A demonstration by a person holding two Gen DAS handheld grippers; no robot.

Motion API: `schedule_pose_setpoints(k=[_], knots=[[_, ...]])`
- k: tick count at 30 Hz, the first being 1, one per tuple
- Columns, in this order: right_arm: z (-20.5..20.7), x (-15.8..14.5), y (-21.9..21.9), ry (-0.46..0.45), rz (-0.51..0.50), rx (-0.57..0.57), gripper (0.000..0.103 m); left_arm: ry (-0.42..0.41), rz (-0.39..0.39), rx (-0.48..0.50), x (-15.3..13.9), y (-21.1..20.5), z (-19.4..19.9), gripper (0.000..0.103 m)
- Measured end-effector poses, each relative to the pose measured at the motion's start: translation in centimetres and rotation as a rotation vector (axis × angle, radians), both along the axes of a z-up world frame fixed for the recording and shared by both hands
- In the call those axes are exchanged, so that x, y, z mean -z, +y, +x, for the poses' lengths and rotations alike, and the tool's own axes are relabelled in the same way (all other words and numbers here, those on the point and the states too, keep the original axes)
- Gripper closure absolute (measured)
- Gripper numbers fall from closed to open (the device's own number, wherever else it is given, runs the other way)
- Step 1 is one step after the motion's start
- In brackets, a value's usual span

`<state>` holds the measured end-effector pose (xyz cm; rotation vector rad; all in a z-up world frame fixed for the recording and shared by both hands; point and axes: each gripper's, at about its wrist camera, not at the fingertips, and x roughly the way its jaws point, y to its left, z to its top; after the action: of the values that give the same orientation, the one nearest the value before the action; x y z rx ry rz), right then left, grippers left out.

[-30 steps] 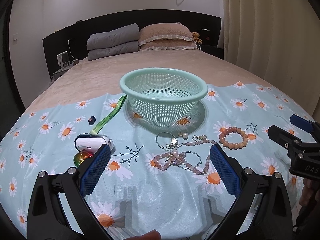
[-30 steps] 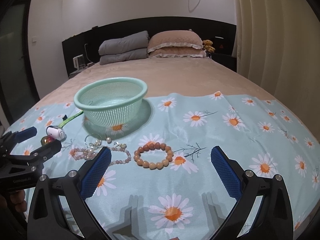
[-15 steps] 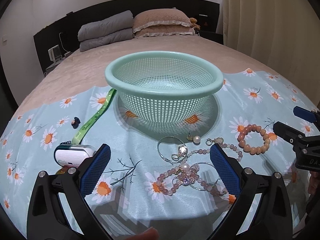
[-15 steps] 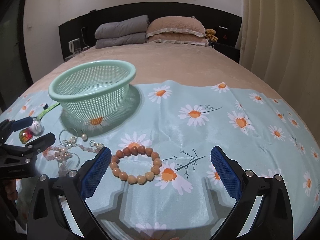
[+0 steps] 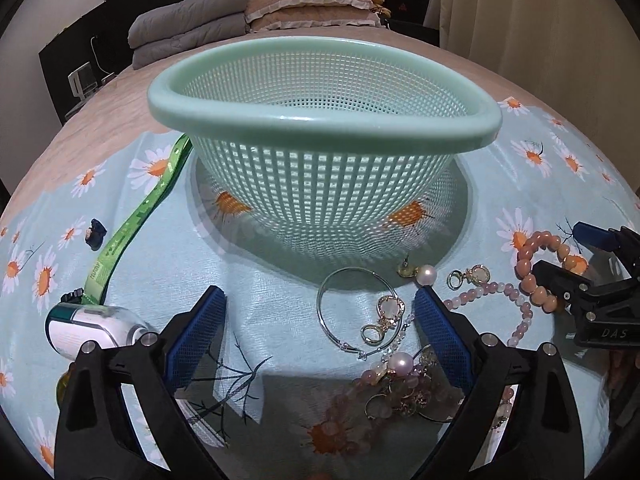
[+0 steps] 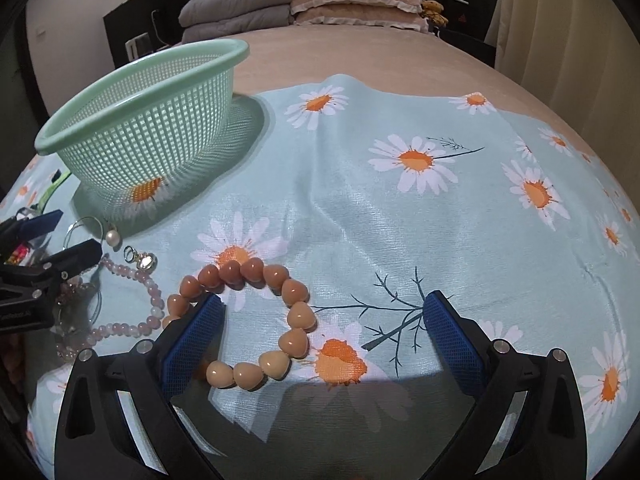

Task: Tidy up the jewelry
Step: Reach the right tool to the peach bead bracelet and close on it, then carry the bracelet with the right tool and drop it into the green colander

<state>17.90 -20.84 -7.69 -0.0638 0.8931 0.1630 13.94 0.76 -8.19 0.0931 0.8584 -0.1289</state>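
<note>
Even overhead light, soft shadows, sharp focus, strong fisheye bending.

text: "DAS" | on: right gripper body

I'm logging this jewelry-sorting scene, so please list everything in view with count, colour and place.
Mesh basket: 1, mint green, on the daisy cloth, behind the jewelry.
Daisy cloth: 1, pale blue, spread over the bed.
Chunky bead bracelet: 1, orange-tan, partly between the right gripper's fingers.
Pink bead strand: 1, pale pink, left of the bracelet.
Hoop: 1, silver, in front of the basket.
Pearl earring: 1, white, by the basket's base.
Lanyard: 1, green, left of the basket.
Pillows: 2, tan, stacked at the headboard.
Left gripper: 1, black with blue pads, open.
Right gripper: 1, same, open.
</note>
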Motion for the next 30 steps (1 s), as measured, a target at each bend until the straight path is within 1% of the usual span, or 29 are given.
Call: schedule_pose_setpoints(k=[2,3,4,5,6,7,8,9,10,11,12,13,14,15,16,19,21,26,30], knots=[[0.0,0.1,0.0,-0.001,0.003,0.0,0.006,0.001,0.026,-0.001,0.2,-0.4,0.2,0.012],[-0.2,0.1,0.1,-0.004,0.004,0.0,0.006,-0.005,0.03,0.003,0.2,-0.5,0.1,0.016],[-0.3,0.0,0.1,-0.013,0.004,0.002,0.007,-0.008,0.039,-0.002,0.2,-0.6,0.0,0.023],[-0.4,-0.2,0.1,-0.02,0.006,-0.002,0.008,-0.009,0.046,-0.006,0.2,-0.6,-0.1,0.024],[-0.6,-0.3,0.2,-0.025,0.011,-0.017,0.018,-0.008,0.045,-0.001,0.2,-0.6,-0.2,0.027],[-0.7,-0.4,0.4,-0.031,0.008,-0.032,0.037,-0.006,0.051,0.006,0.2,-0.6,-0.4,0.031],[-1.0,-0.5,0.8,-0.039,-0.002,-0.045,0.042,-0.011,0.066,0.018,0.1,-0.8,-0.7,0.033],[-1.2,-0.6,1.1,-0.04,-0.009,-0.062,0.049,-0.014,0.08,0.034,0.1,-1.0,-1.0,0.039],[-1.3,-0.7,1.3,-0.041,-0.005,-0.082,0.059,-0.013,0.087,0.05,0.1,-1.1,-1.2,0.047],[-1.2,-0.9,1.2,-0.042,0.0,-0.087,0.066,-0.017,0.088,0.057,0.0,-1.1,-1.5,0.05],[-1.3,-1.0,1.0,-0.045,0.013,-0.081,0.084,-0.015,0.082,0.061,-0.1,-1.0,-1.6,0.057],[-1.3,-1.1,0.5,-0.042,0.044,-0.077,0.091,-0.014,0.073,0.058,-0.2,-0.8,-1.7,0.067],[-1.2,-1.1,-0.1,-0.032,0.093,-0.077,0.091,-0.017,0.071,0.049,-0.5,-0.4,-1.8,0.074],[-1.1,-1.1,-0.6,-0.021,0.131,-0.079,0.091,-0.013,0.05,0.049,-0.7,-0.1,-1.8,0.083],[-1.1,-1.2,-0.9,-0.018,0.157,-0.08,0.091,-0.006,0.04,0.05,-0.8,0.0,-1.8,0.086],[-1.2,-1.5,-1.3,-0.025,0.196,-0.088,0.092,-0.014,0.059,0.074,-1.1,-0.4,-2.2,0.092],[-1.5,-1.9,-1.3,-0.03,0.221,-0.105,0.092,-0.014,0.047,0.079,-1.5,-0.3,-2.4,0.096],[-2.1,-3.4,-1.2,-0.053,0.244,-0.132,0.092,-0.024,0.04,0.084,-3.0,0.2,-3.0,0.097],[-3.0,-6.0,-1.0,-0.091,0.252,-0.158,0.092,-0.052,0.036,0.085,-5.3,0.3,-4.0,0.097]])
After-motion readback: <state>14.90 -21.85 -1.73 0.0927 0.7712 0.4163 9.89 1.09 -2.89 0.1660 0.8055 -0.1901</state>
